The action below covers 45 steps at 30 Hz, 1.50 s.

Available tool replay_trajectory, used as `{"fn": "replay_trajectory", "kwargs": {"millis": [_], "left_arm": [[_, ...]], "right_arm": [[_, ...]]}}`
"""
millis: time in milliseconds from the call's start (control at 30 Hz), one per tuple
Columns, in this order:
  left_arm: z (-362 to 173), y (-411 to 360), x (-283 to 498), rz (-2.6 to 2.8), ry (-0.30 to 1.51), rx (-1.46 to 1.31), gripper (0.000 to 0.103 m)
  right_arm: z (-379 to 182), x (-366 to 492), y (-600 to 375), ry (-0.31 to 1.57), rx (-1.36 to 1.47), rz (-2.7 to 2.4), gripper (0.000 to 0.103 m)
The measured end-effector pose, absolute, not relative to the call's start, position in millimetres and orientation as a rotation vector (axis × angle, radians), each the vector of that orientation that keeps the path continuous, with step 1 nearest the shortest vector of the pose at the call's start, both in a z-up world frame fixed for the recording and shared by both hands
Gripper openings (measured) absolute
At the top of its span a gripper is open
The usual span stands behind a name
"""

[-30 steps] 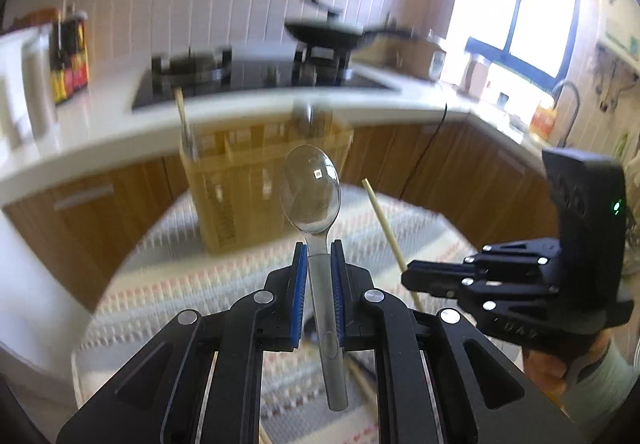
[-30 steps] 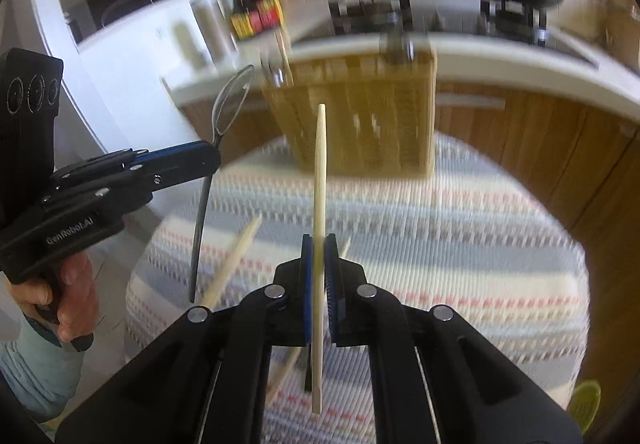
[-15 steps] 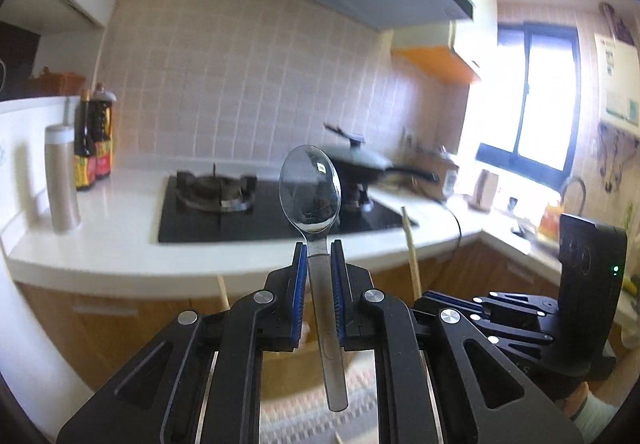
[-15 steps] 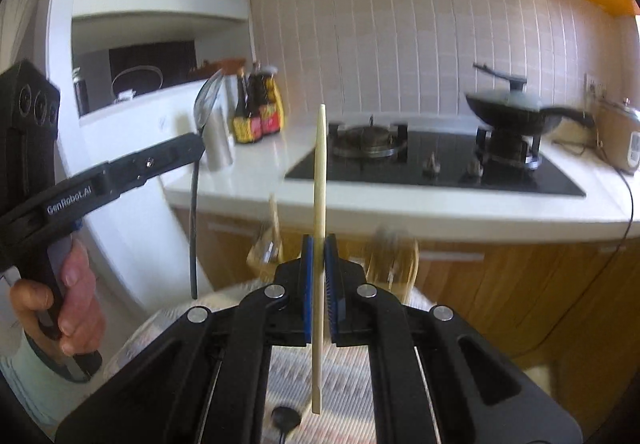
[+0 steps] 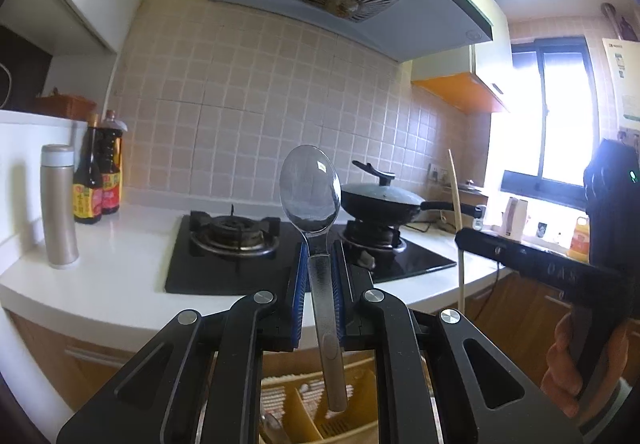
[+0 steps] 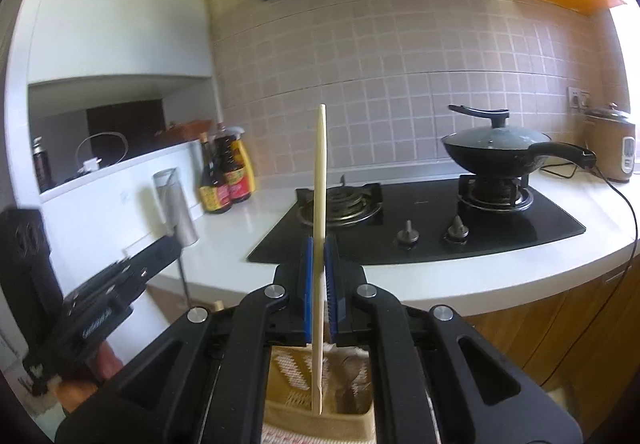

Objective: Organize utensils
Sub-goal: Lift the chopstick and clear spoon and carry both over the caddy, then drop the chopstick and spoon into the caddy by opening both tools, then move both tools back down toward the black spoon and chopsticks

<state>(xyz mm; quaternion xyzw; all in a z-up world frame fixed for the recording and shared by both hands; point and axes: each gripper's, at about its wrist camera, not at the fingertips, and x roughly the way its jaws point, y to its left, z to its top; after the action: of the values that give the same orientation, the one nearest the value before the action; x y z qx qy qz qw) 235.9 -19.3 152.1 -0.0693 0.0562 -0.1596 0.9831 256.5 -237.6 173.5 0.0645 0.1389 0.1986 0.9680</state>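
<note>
My left gripper point(image 5: 319, 272) is shut on a metal spoon point(image 5: 310, 192), held upright with its bowl up and its handle end hanging over a yellow wicker utensil basket point(image 5: 296, 412) below. My right gripper point(image 6: 319, 272) is shut on a pale wooden chopstick point(image 6: 319, 184), held upright, its lower tip over the same basket point(image 6: 292, 376). The right gripper with its chopstick point(image 5: 456, 188) shows at the right of the left wrist view. The left gripper point(image 6: 160, 248) shows at the left of the right wrist view.
A white counter point(image 5: 120, 256) carries a black gas hob point(image 5: 236, 244), a lidded wok point(image 5: 380, 200), sauce bottles point(image 5: 96, 180) and a steel flask point(image 5: 60, 204). A rice cooker point(image 6: 612, 148) stands at the right. Wooden cabinet fronts point(image 6: 560, 328) lie below the counter.
Both grippers have tilted upward and risen; the view went from the basket on the striped tablecloth to the counter and hood. The basket now lies directly beneath both utensils' lower ends.
</note>
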Motion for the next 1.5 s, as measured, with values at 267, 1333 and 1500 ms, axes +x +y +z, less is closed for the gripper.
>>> {"fn": "replay_trajectory", "kwargs": {"millis": [267,1333,1500], "left_arm": [[119,-22,250,-0.274,0.094,-0.098,0.010],[85,8,239,-0.334,0.178,-0.144,0.041],[89,22,217,-0.381,0.217,-0.182,0.057]], "right_arm": [[136,284,-235,0.289,0.127,0.350,0.004],[72,249,-247,0.348,0.121,0.438,0.008],[59,229,-250,0.452,0.153,0.490,0.025]]}}
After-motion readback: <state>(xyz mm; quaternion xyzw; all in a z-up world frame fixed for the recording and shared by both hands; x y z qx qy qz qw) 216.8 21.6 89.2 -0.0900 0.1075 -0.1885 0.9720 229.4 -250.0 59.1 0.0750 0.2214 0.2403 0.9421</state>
